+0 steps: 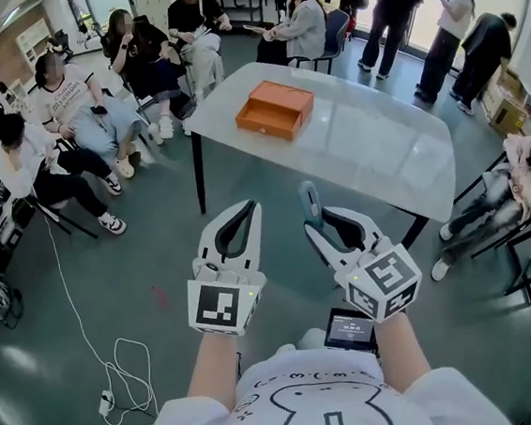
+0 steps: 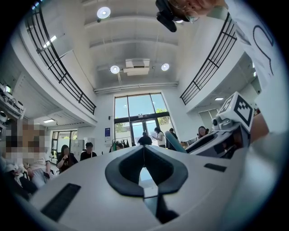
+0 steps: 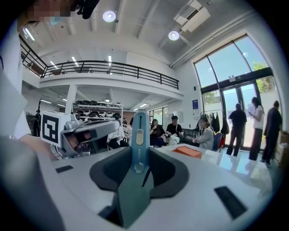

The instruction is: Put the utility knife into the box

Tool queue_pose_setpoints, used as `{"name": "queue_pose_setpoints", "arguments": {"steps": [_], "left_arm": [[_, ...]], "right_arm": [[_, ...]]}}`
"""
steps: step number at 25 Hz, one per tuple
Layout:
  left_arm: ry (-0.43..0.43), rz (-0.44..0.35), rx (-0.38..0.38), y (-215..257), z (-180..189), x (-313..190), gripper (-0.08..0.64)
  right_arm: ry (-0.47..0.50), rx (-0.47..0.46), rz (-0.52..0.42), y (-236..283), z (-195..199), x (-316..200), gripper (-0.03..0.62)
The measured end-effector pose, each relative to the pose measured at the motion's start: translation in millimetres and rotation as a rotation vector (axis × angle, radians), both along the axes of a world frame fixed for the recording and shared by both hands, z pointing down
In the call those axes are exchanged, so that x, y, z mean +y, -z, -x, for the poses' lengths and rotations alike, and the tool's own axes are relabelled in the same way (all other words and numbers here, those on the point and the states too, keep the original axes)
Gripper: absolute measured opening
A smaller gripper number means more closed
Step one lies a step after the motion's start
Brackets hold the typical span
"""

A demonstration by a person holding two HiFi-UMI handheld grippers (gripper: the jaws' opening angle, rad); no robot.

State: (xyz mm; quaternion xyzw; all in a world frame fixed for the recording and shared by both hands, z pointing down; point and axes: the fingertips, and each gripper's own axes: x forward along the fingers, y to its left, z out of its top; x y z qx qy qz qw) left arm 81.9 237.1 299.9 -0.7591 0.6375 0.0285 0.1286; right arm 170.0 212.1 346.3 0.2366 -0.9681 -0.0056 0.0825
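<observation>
An orange box (image 1: 274, 109) lies on the far part of a white table (image 1: 371, 139), its drawer drawn out a little toward me. I hold both grippers up side by side in front of my chest, well short of the table. My right gripper (image 1: 317, 222) is shut on a teal utility knife (image 1: 310, 198), which stands up between the jaws. In the right gripper view the knife (image 3: 139, 135) rises in the middle, with the box (image 3: 188, 151) small beyond it. My left gripper (image 1: 248, 209) has its tips together and holds nothing.
Several people sit on chairs left of and behind the table, and others stand at the back right. A white cable (image 1: 111, 355) trails over the green floor at the left. A black chair (image 1: 525, 260) with a seated person stands right of the table.
</observation>
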Motion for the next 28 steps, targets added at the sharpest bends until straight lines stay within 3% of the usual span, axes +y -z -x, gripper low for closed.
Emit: {"name": "queue_pose_setpoints", "arguments": {"steps": [12,28], "left_arm": [[0.008,0.018,0.008,-11,22,-32,0.015],[0.007,0.056,0.007,-15,73,-145,0.015]], "right_arm": [[-0.010,-0.011,0.035,-11,21,-36,0.130],[0.011,-0.014,0.049,-10,76,-149,0.130]]}}
